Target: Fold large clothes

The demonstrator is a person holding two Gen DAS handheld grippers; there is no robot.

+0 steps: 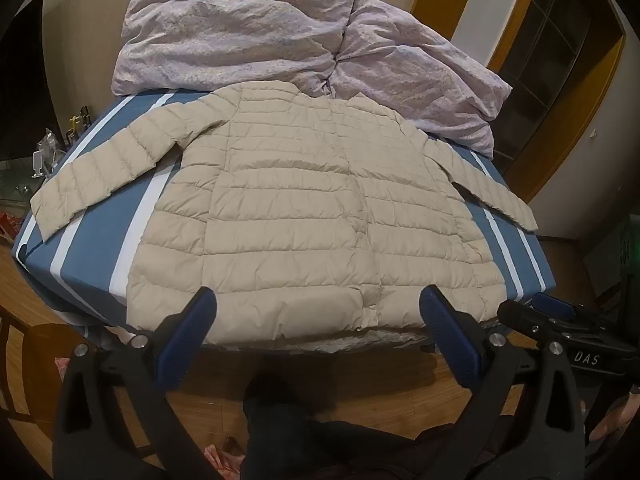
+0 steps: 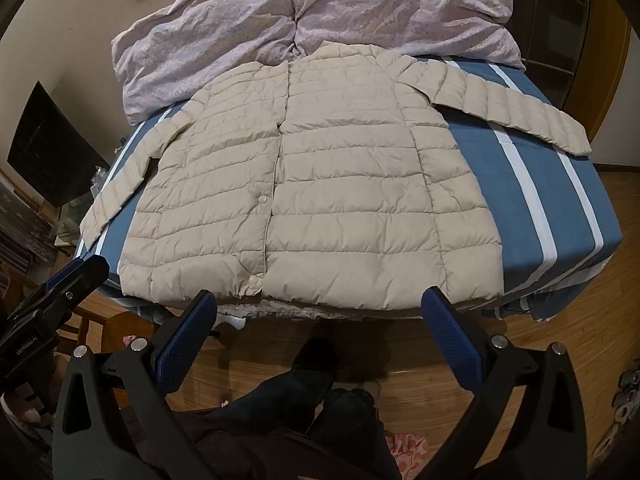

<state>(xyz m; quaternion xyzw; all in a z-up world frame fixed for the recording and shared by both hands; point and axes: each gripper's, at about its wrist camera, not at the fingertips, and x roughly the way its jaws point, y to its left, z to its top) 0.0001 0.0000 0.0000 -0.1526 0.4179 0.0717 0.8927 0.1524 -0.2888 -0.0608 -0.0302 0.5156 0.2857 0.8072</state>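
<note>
A beige quilted puffer jacket [image 1: 304, 216] lies flat and face up on the bed, buttoned, both sleeves spread outward; it also shows in the right wrist view [image 2: 312, 200]. Its left sleeve [image 1: 96, 176] and right sleeve [image 2: 508, 108] rest on the sheet. My left gripper [image 1: 318, 304] is open and empty, just short of the jacket's hem. My right gripper [image 2: 320, 304] is open and empty, also just short of the hem. The right gripper shows at the right edge of the left wrist view [image 1: 560, 320].
The bed has a blue sheet with white stripes [image 2: 532, 200]. A bunched lilac duvet [image 1: 248, 36] lies at the far end behind the collar. Wooden floor [image 2: 560, 340] lies below the bed's near edge. A wooden chair [image 1: 36, 360] stands low left. A dark cabinet [image 2: 52, 148] is at left.
</note>
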